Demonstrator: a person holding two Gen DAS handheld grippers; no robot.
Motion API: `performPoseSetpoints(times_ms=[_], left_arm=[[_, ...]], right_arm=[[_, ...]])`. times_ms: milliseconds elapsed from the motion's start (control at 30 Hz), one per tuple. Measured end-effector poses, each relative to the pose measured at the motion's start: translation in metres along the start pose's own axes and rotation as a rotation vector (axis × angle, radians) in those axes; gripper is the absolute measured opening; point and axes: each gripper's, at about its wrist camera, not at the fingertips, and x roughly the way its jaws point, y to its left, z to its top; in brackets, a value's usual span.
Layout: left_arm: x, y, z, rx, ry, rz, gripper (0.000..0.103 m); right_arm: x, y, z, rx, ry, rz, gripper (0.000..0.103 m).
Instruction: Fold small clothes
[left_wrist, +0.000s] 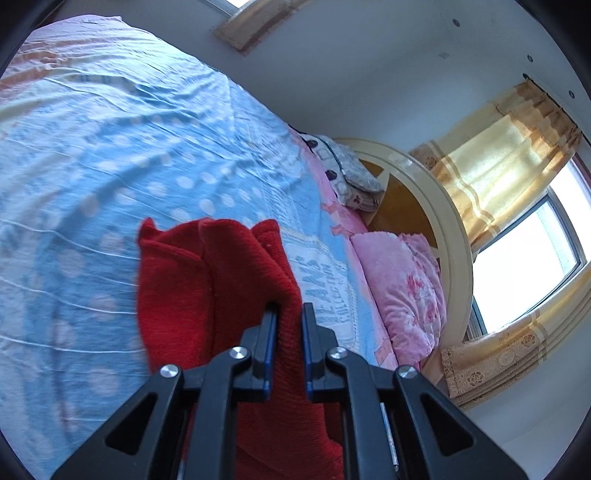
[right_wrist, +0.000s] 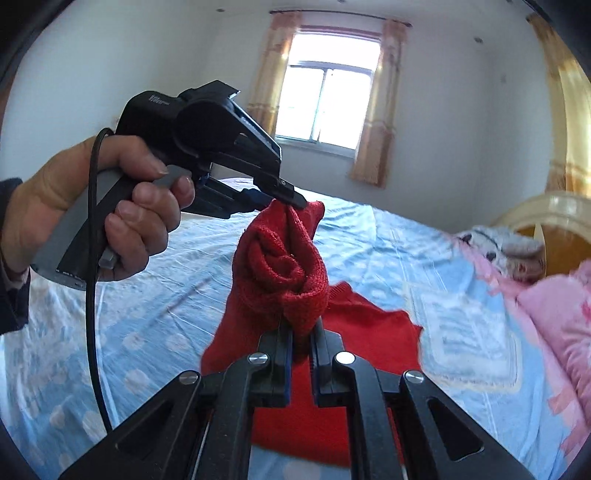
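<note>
Hanging between both tongs, the red knit garment (right_wrist: 284, 266) is bunched at the centre of the right wrist view, lifted above the blue dotted bedsheet (right_wrist: 155, 317), with more red cloth spread on the bed below. The right tongs (right_wrist: 302, 334) are clenched on its lower fold at bottom centre. The left tongs (right_wrist: 291, 201), held by a hand (right_wrist: 92, 206) at the left of that view, pinch its upper edge. In the left wrist view those tongs grip the cloth at lower centre. A pink pillow (left_wrist: 402, 291) lies at the right.
</note>
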Motion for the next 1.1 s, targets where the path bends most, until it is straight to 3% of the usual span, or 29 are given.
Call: performPoseSetpoints(times_ms=[233, 567, 867, 967, 1033, 1067, 1100], left_arm=[[0.047, -0.023, -0.003, 0.030, 0.053, 0.016, 0.012], [0.126, -0.047, -0.035, 0.129, 0.170, 0.099, 0.008], [0.144, -0.078, -0.058, 0.308, 0.168, 0.168, 0.010], [0.122, -0.088, -0.064, 0.379, 0.120, 0.195, 0.026], [0.096, -0.088, -0.071, 0.420, 0.057, 0.205, 0.052], [0.087, -0.087, -0.075, 0.435, 0.030, 0.218, 0.069], [0.071, -0.082, -0.082, 0.461, -0.013, 0.241, 0.079]], right_arm=[[0.006, -0.051, -0.017, 0.145, 0.065, 0.033, 0.006], [0.023, -0.105, -0.065, 0.470, 0.241, 0.181, 0.006], [0.031, -0.132, -0.095, 0.660, 0.292, 0.252, 0.006], [0.033, -0.138, -0.099, 0.681, 0.294, 0.276, 0.006], [0.032, -0.138, -0.099, 0.666, 0.291, 0.272, 0.007], [0.031, -0.138, -0.099, 0.661, 0.286, 0.271, 0.007], [0.029, -0.139, -0.099, 0.657, 0.277, 0.265, 0.008]])
